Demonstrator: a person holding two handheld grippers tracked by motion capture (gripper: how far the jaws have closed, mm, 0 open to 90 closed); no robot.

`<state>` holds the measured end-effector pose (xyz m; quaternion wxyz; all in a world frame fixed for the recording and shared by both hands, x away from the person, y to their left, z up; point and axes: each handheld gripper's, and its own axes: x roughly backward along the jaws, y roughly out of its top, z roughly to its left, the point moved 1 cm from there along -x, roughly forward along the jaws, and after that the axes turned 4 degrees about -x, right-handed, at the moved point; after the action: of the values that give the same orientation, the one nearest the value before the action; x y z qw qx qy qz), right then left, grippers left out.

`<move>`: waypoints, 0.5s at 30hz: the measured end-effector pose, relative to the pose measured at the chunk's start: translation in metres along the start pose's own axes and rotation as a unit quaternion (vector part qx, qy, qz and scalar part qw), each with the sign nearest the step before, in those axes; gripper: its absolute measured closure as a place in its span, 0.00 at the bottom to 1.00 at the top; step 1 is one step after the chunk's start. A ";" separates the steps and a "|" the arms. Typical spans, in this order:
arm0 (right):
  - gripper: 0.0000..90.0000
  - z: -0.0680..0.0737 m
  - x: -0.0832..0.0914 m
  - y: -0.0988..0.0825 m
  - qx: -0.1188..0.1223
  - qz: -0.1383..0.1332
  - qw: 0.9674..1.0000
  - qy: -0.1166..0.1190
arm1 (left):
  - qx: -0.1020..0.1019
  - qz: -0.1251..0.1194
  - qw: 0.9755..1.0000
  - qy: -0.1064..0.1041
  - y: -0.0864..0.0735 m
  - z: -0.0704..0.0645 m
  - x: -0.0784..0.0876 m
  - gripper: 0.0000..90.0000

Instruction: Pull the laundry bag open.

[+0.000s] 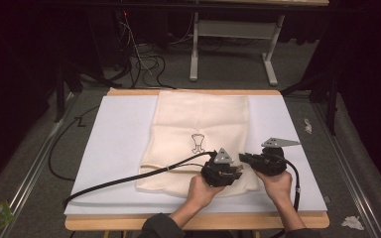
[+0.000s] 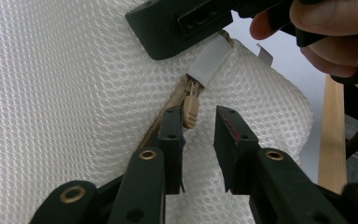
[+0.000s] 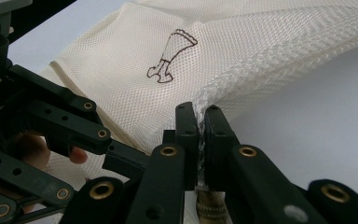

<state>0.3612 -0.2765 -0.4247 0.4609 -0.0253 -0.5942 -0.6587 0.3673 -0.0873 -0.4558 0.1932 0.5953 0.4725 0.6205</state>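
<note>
Cream mesh laundry bag with a small dark printed motif lies flat on the white sheet covering the wooden table, reaching from the far edge almost to the near edge, a bit right of centre. Both grippers work its near-right corner.

Right gripper: jaws pinched tight on a fold of the mesh at the bag's edge, fabric visibly squeezed between the pads. In the left gripper view it clamps a white fabric tab at the end of the zipper.

Left gripper: jaws at a narrow gap, not clamped. The tan plastic zipper pull sits at the tip of one jaw, just at the mouth of the gap; can't tell if it touches. Nothing pressed between the pads. The tan zipper line runs back under that jaw.

High view: left gripper and right gripper sit close together, tips nearly meeting over the corner, a hand behind each. Black cable trails from the left one across the bag toward the near-left corner of the table.
</note>
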 end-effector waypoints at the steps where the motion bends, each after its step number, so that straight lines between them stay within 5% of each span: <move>1: 0.98 0.000 0.000 0.000 0.001 0.001 1.000 0.000 | 0.002 -0.001 1.000 -0.001 0.000 0.000 0.000 0.82; 15: 0.98 -0.001 -0.001 -0.001 0.004 0.002 1.000 0.000 | -0.005 0.002 1.000 -0.002 0.000 0.001 0.000 0.96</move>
<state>0.3615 -0.2766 -0.4262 0.4621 -0.0244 -0.5971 -0.6553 0.3683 -0.0864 -0.4562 0.1958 0.5961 0.4683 0.6222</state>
